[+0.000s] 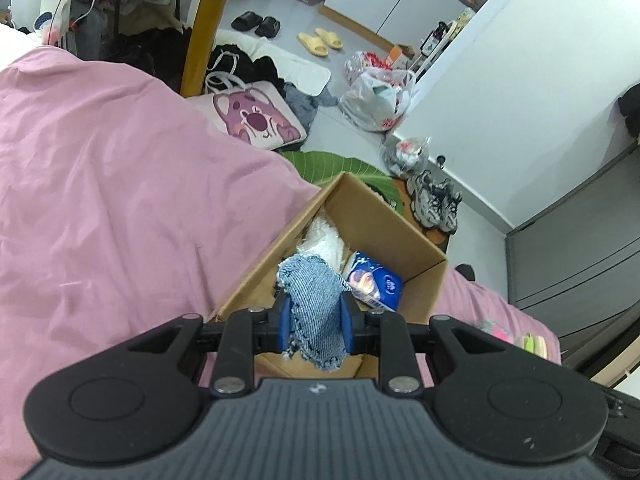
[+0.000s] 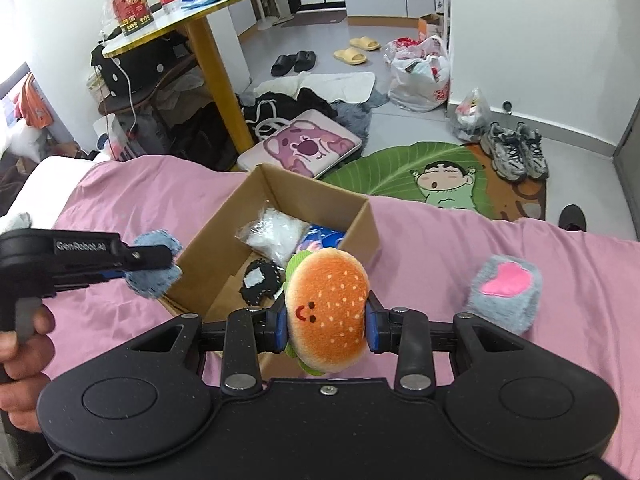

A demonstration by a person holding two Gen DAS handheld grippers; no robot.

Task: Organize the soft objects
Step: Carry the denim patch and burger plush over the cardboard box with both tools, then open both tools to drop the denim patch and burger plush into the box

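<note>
both grippers loaded, over a cardboard box (image 2: pixel 276 196) on the pink bedcover (image 2: pixel 460 240).
left gripper (image 1: pixel 315 320) clamped on denim pad (image 1: pixel 316 300) above box's near edge; right gripper (image 2: pixel 326 326) squeezes burger plush (image 2: pixel 328 308) just before box; grey heart plush (image 2: pixel 504 292) lies right.

Pink-sheeted bed (image 2: pixel 460 248); grey floor (image 2: pixel 400 124); white walls (image 2: pixel 540 20); yellow-legged round table (image 2: pixel 208 4); green leaf rug (image 2: pixel 400 160)

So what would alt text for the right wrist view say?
The right gripper clamps a burger plush beside an open box on a pink bed. The left gripper holds a denim piece by the box; a grey plush lies to the right.
</note>
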